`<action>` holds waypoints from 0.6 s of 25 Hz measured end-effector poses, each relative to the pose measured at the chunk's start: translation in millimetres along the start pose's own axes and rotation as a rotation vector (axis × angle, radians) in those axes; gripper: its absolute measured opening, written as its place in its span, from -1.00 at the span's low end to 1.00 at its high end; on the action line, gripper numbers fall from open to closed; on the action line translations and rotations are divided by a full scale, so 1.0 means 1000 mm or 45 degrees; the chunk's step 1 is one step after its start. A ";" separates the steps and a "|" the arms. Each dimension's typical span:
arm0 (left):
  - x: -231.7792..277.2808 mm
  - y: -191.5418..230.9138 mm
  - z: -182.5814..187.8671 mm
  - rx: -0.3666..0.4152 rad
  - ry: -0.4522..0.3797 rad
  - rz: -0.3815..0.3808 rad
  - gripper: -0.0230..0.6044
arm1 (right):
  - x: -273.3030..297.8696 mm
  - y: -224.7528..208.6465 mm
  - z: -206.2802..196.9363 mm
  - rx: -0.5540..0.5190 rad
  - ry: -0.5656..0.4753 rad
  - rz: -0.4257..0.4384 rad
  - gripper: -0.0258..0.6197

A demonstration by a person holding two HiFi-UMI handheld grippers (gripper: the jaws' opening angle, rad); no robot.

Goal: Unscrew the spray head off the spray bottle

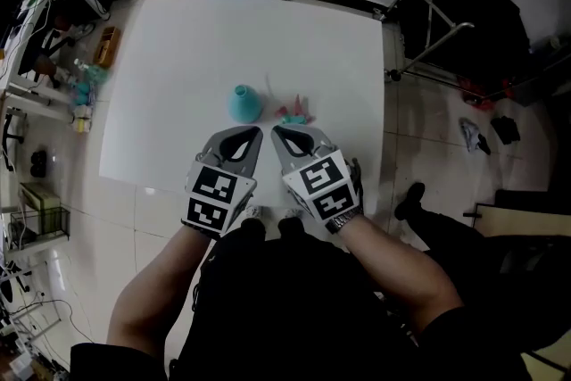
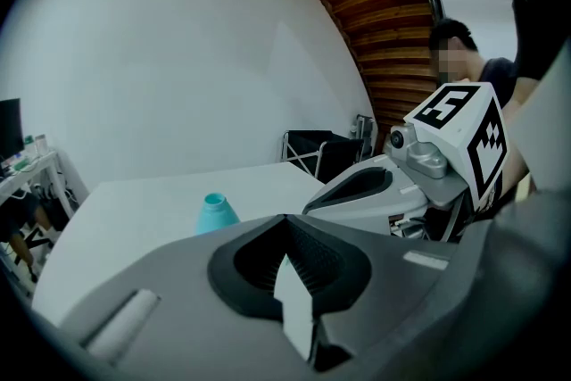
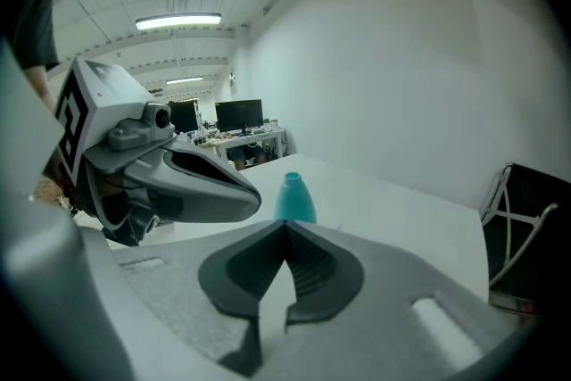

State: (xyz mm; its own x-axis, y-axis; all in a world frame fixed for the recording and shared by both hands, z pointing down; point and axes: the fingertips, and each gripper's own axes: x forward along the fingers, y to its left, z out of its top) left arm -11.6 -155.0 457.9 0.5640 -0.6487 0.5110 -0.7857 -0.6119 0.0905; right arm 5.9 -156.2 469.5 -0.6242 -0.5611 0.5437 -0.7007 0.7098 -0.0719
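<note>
A teal spray bottle (image 1: 245,103) stands upright mid-table on the white table (image 1: 178,58), its neck bare and open. The spray head (image 1: 293,113), teal with pink parts, lies on the table just right of the bottle. Both grippers hover side by side near the table's front edge, short of these two things and touching neither. My left gripper (image 1: 257,132) is shut and empty, and so is my right gripper (image 1: 275,131). The left gripper view has the bottle (image 2: 215,213) beyond the closed jaws. In the right gripper view, the bottle (image 3: 293,197) stands just past the jaw tips.
Cluttered shelves (image 1: 49,22) line the table's left side. A black folding frame (image 1: 446,13) stands off the far right corner. A person (image 2: 464,58) stands in the background behind the right gripper (image 2: 384,183). Desks with monitors (image 3: 236,116) fill the far room.
</note>
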 end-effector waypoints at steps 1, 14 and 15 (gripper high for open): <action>-0.001 0.001 0.000 0.000 -0.001 0.000 -0.87 | 0.000 0.000 0.001 0.001 0.000 -0.001 -0.94; 0.000 0.003 0.001 -0.001 0.007 0.003 -0.87 | 0.001 -0.001 0.005 0.000 0.001 -0.006 -0.94; 0.000 0.003 0.001 -0.001 0.007 0.004 -0.88 | 0.001 -0.002 0.005 0.000 0.001 -0.006 -0.94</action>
State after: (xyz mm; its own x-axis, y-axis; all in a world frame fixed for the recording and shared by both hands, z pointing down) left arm -13.6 -157.7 457.2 0.5603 -0.6478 0.5161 -0.7876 -0.6096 0.0900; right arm 4.3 -160.4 466.0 -0.6204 -0.5643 0.5447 -0.7037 0.7071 -0.0690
